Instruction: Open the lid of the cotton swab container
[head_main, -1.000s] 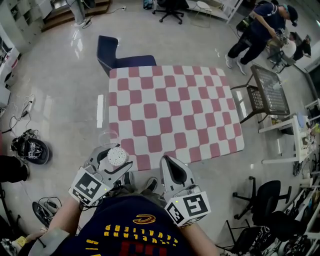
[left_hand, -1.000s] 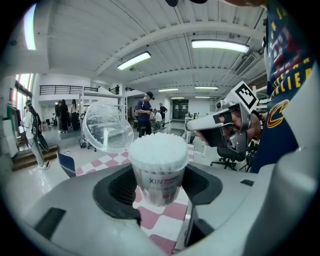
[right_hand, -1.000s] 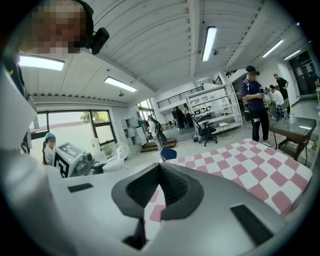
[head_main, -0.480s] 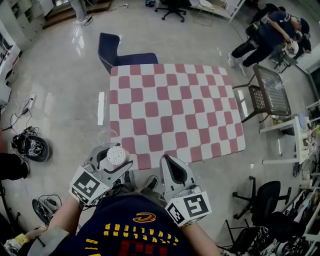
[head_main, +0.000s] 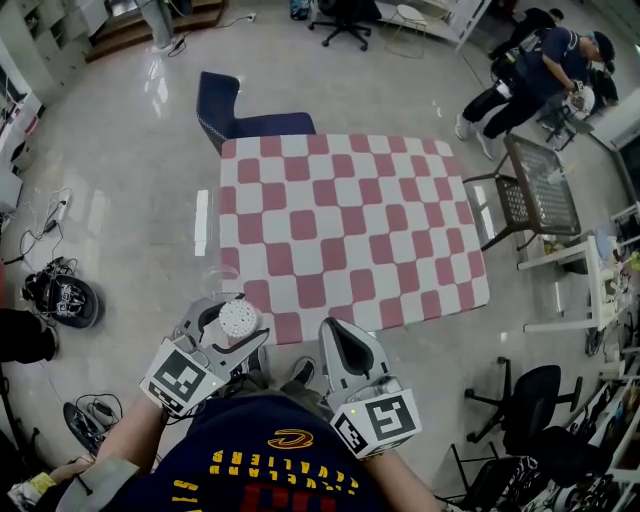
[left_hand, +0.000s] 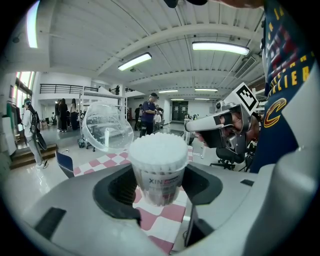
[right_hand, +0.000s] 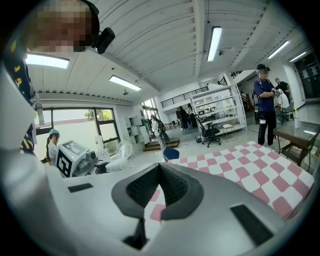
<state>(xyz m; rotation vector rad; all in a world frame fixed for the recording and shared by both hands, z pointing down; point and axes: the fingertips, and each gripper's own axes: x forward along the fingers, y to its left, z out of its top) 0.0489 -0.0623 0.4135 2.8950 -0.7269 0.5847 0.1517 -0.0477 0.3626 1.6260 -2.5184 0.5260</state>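
Note:
A clear cotton swab container, packed with white swabs, stands upright between my left gripper's jaws, which are shut on its body. Its transparent lid is swung open and hangs tilted back on the far left side. Both grippers hover in front of the near edge of the red-and-white checked table. My right gripper is to the right of the container, shut, with nothing between its jaws. From the right gripper view, the left gripper and the swabs show at the left.
A dark blue chair stands at the table's far left corner. A grey mesh side table is to the right, with a person beyond it. Office chairs and cables lie on the floor around.
The left gripper with the container has shifted slightly nearer to me in the head view. The right gripper stays where it was, still shut.

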